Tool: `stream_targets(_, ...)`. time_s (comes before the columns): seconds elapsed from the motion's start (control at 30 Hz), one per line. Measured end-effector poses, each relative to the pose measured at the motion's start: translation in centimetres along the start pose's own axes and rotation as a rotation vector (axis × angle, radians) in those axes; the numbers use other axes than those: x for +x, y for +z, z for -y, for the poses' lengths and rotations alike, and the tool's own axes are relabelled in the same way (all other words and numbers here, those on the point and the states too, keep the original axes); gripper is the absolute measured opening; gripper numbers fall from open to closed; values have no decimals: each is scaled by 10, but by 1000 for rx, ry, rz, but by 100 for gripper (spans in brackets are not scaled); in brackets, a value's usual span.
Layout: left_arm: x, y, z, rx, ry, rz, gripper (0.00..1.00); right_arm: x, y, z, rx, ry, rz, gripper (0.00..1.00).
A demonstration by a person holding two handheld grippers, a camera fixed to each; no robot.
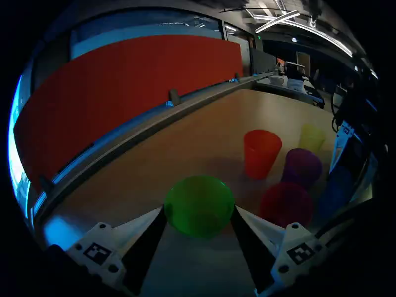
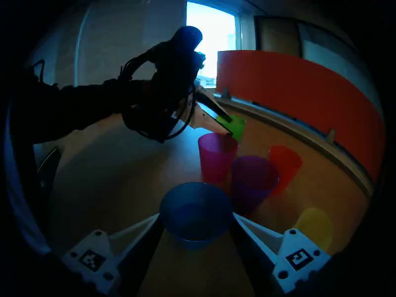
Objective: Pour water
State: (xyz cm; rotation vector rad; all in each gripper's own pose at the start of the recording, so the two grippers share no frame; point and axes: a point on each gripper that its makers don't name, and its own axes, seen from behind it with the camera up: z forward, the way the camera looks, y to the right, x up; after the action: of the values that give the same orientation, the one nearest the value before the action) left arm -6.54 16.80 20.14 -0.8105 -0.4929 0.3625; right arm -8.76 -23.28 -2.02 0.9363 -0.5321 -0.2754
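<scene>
A green cup [image 1: 199, 204] sits between the two fingers of my left gripper [image 1: 198, 218], which is shut on it. In the right gripper view the same green cup [image 2: 233, 126] hangs above the table, just behind a magenta cup [image 2: 217, 156], held by the left gripper [image 2: 220, 123] in a person's dark-sleeved hand [image 2: 163, 94]. My right gripper [image 2: 196, 220] is shut on a blue cup [image 2: 196, 213] that faces me with its mouth open. I cannot tell whether either cup holds water.
On the wooden table [image 1: 198, 138] stand an orange cup [image 1: 261, 152], a yellow cup [image 1: 312, 137], a purple cup [image 1: 302, 167] and the magenta cup [image 1: 286, 203]. A red partition [image 1: 123, 89] with a rail runs along the table's far edge.
</scene>
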Motion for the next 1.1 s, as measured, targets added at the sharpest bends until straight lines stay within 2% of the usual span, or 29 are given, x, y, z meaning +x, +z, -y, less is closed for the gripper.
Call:
stream_targets(0.3, 17, -26, -4, 41, -25, -70, 87, 4, -2, 0, -12, 34, -26, 90)
stream_targets(0.5, 26, -50, -10, 68, -39, -108, 87, 21, -8, 3, -26, 29, -81, 90)
stream_targets(0.8, 51, -102, -36, 83, -22, -184, 87, 52, -23, 2, -82, 39, -206, 90)
stream_targets(1.1, 69, -148, -68, 90, -34, -249, 87, 84, -45, 8, -131, 28, -300, 90)
